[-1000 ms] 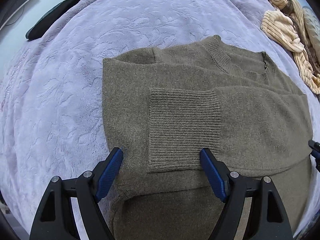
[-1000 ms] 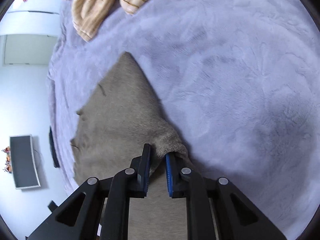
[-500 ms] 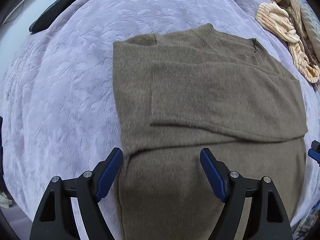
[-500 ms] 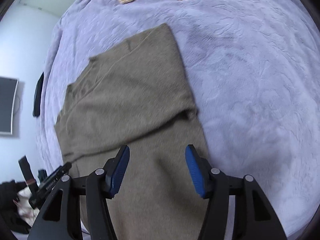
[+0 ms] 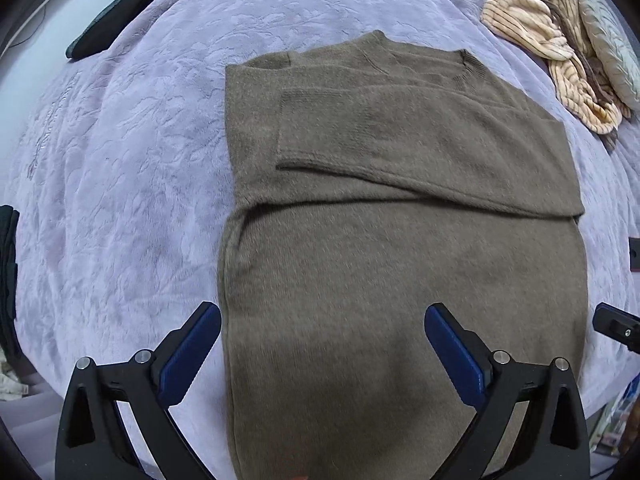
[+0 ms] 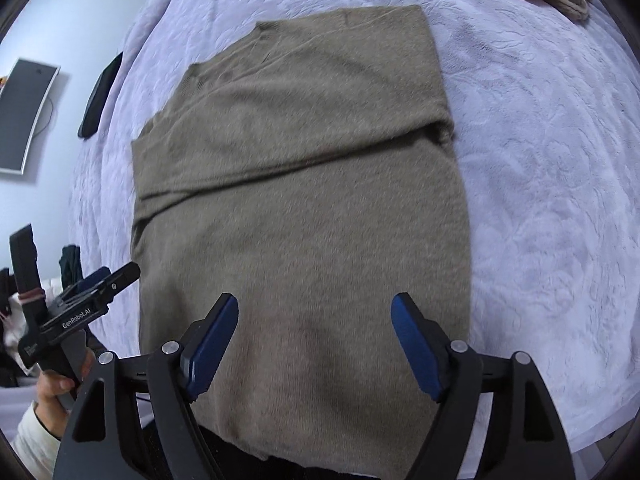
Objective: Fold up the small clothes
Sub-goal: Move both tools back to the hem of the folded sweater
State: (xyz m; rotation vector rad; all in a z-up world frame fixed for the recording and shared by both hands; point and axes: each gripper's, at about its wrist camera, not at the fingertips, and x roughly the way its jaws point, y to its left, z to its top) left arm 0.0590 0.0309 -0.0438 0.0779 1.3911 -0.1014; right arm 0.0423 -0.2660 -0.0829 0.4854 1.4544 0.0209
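Our left gripper [image 5: 322, 350] and right gripper [image 6: 314, 338] are black frames with silver screws and blue-padded fingers [image 6: 212, 340]. White "GenRobot.AI" lettering marks one; our hand [image 6: 50, 390] shows bare skin, cream sleeve.

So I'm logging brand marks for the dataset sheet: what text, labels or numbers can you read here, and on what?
"GenRobot.AI": white print on the black body of the left claw, seen from the right wrist view.
The brown sweater shows no label or print.
Nothing else is readable.

A lavender blanket [image 5: 132, 152] carries an olive sweater [image 5: 400, 260], striped beige clothes [image 5: 532, 28] and a black object [image 5: 116, 20].
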